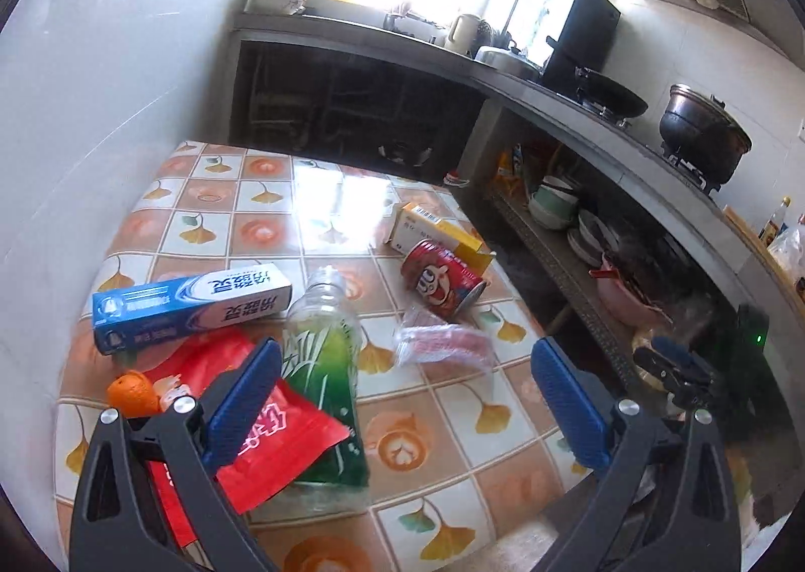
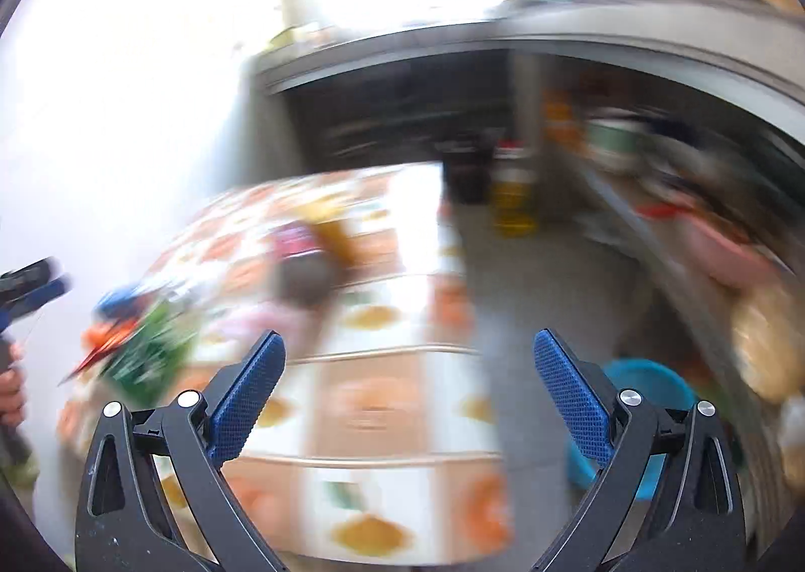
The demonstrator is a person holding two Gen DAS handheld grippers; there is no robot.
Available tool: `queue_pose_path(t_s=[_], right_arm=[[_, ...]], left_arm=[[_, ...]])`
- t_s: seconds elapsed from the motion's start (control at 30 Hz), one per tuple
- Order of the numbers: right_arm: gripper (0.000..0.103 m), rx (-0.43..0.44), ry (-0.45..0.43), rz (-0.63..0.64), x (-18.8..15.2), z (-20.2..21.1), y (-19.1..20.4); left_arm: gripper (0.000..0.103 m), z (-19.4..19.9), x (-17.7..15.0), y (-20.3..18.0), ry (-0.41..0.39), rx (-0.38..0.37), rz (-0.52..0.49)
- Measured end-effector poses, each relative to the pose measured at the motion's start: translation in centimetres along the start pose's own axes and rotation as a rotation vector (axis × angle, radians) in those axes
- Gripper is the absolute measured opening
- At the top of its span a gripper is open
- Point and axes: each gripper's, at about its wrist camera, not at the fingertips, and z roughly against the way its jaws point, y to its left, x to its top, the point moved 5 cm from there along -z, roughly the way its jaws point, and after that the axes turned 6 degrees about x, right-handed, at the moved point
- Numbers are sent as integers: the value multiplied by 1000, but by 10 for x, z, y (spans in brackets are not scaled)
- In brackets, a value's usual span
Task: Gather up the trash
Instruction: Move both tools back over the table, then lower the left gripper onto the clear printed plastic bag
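Blue-padded left tongs (image 1: 405,396) gape wide over the near end of the tiled counter (image 1: 453,426), gripping nothing. Between and under their fingers lies the trash. A glossy red plastic packet with white lettering (image 1: 282,441) sits right under the left finger, overlapping a clear plastic bottle with a green label (image 1: 324,371) that lies on its side. Just left of the packet is a scrap of orange peel (image 1: 132,393). Beyond it a blue and white toothpaste box (image 1: 191,305) lies flat, its right end close to the bottle's mouth. To the right of the bottle rests a crumpled clear wrapper with pink print (image 1: 443,345), and past that a red tin can with a cartoon face (image 1: 443,280) lies tipped over against a white and yellow cardboard box (image 1: 432,235) near the counter's far right edge.

From the right wrist view everything is smeared by motion. The right tongs (image 2: 405,396) are also spread wide and empty, held over the counter's near right part (image 2: 372,401), with the litter a blurred heap (image 2: 151,355) off to their left. A round blue plastic tub (image 2: 649,386) stands on the floor beside the right finger. At the left rim the other tongs show, gripped by a hand (image 2: 12,391).
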Motion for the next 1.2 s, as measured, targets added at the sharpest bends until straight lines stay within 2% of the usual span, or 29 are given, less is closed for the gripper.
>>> queue_pose_path(t_s=[0.1, 0.13, 0.23, 0.33, 0.4, 0.53, 0.63, 0.83, 0.97, 1.2], right_arm=[[95, 137, 72, 174, 2, -36, 47], [95, 164, 102, 193, 4, -48, 54], [95, 280, 195, 157, 10, -89, 62], [87, 341, 271, 98, 15, -125, 62], [85, 359, 317, 73, 14, -144, 66], [69, 376, 400, 38, 5, -170, 72], [52, 400, 450, 21, -6, -172, 77], [34, 430, 523, 37, -30, -156, 95], [31, 458, 552, 15, -46, -141, 101], [31, 453, 542, -152, -67, -103, 87]], left_arm=[[97, -1, -20, 3, 16, 5, -46], [97, -2, -26, 3, 20, 6, -60], [97, 1, -44, -3, 10, -8, -104], [97, 4, -56, -12, -21, -33, -145], [97, 4, -61, -18, -31, -41, -162], [97, 2, -76, -22, -24, -70, -178], [97, 1, -83, -26, -15, -96, -182], [97, -1, -91, -38, -13, -160, -185], [97, -7, -90, -41, -6, -173, -170], [97, -13, -95, -49, 24, -199, -147]])
